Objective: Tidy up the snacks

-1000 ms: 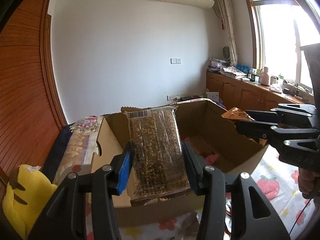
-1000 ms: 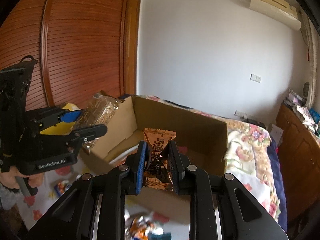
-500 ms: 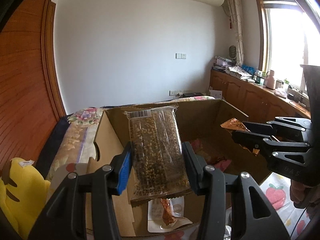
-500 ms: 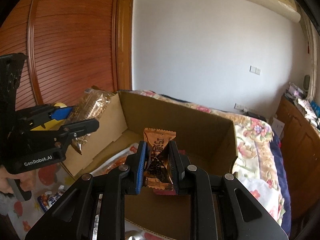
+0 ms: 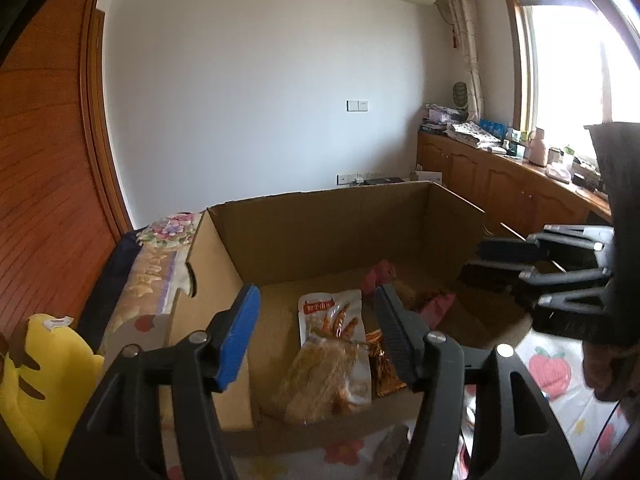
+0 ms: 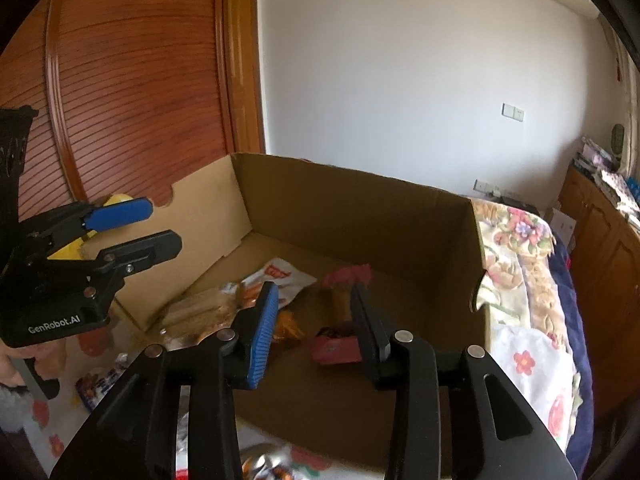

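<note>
Both my left gripper (image 5: 316, 334) and right gripper (image 6: 314, 316) hang spread and empty over the cardboard box (image 5: 340, 232); loose snacks (image 6: 100, 384) lie below-left, nearer my left.

Both empty grippers, right gripper (image 6: 314, 318) and left gripper (image 6: 156, 226), gape above the cardboard box (image 6: 360, 216).

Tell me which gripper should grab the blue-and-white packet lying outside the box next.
Left, probably. The left gripper is open and empty, on the side where the blue-and-white packet lies. The right gripper, also open, points into the box.
</note>
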Tool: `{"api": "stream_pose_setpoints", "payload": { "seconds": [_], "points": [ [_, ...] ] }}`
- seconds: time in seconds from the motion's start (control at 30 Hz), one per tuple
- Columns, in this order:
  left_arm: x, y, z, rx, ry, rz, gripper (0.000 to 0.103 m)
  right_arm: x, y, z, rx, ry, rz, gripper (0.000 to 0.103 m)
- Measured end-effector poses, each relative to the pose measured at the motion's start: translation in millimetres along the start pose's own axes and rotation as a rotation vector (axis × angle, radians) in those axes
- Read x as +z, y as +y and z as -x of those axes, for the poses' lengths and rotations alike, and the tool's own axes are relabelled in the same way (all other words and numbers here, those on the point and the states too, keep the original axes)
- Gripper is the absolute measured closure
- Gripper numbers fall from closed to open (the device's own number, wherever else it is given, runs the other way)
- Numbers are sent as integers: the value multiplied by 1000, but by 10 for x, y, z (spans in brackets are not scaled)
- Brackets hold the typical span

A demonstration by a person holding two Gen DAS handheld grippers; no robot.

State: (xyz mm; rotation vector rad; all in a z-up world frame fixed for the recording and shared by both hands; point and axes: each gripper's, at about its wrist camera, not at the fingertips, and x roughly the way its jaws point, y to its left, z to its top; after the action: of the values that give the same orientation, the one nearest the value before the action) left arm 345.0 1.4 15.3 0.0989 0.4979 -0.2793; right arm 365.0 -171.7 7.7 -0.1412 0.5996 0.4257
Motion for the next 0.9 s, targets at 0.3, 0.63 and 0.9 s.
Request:
{"api": "stream_pose_setpoints", "payload": {
  "seconds": [0.3,0.63,0.9],
  "points": [
    [-208,56,436,1,-7,1,42,-149,137,599,28,-37,-5,64],
    [-691,80,642,18,48,9,42,-583,232,887,9,12,-22,62],
    [-990,95,619,20,126,21,42,-952,149,759,-13,97,-54,62]
  ]
}}
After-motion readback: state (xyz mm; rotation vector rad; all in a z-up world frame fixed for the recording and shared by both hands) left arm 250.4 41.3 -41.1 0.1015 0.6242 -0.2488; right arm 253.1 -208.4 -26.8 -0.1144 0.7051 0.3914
